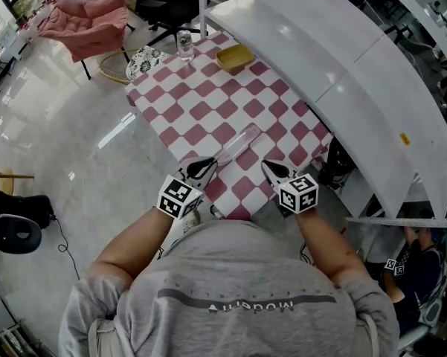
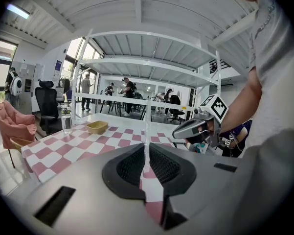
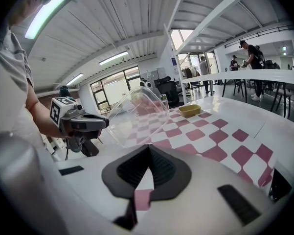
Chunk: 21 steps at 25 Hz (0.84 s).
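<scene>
Forearms extended over checked worktop (image 1: 208, 103): left gripper (image 1: 201, 168) fingers clamped on clear plastic container (image 1: 238, 144) edge; right gripper (image 1: 271, 169) fingers together, empty.

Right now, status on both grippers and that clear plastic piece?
Left gripper shut on clear plastic cover edge, cover tilted over checkered table. Right gripper shut, empty, apart from it. Yellow tray and glass at far end, well clear.
</scene>
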Tool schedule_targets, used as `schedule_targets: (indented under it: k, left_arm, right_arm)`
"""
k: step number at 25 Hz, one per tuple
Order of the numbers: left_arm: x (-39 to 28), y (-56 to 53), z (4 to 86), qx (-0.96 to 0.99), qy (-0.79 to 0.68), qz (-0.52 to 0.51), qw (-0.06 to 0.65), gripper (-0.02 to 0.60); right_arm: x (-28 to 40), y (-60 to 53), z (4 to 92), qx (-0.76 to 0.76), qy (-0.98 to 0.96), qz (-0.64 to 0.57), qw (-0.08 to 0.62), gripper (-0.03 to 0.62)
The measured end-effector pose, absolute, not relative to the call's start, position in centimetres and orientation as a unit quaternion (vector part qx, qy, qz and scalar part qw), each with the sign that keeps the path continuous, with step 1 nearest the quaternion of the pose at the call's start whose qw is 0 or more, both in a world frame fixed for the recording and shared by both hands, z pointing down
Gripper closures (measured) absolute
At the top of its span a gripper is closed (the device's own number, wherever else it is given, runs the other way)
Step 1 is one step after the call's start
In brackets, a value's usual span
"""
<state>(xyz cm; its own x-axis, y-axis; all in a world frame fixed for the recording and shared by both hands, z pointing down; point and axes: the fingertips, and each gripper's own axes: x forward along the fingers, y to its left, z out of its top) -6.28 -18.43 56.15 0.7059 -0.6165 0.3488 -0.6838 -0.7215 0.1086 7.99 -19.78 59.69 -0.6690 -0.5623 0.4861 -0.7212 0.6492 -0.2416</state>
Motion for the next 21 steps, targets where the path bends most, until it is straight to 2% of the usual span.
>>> schedule_targets:
  k: [21]
  left_arm:
    - [-6.23, -18.81, 55.36, 0.918, -0.354, 0.140, 0.114, 0.541]
  right_arm:
    - [7.58, -19.99, 59.15, 0.352, -0.892, 0.201, 0.198, 0.571]
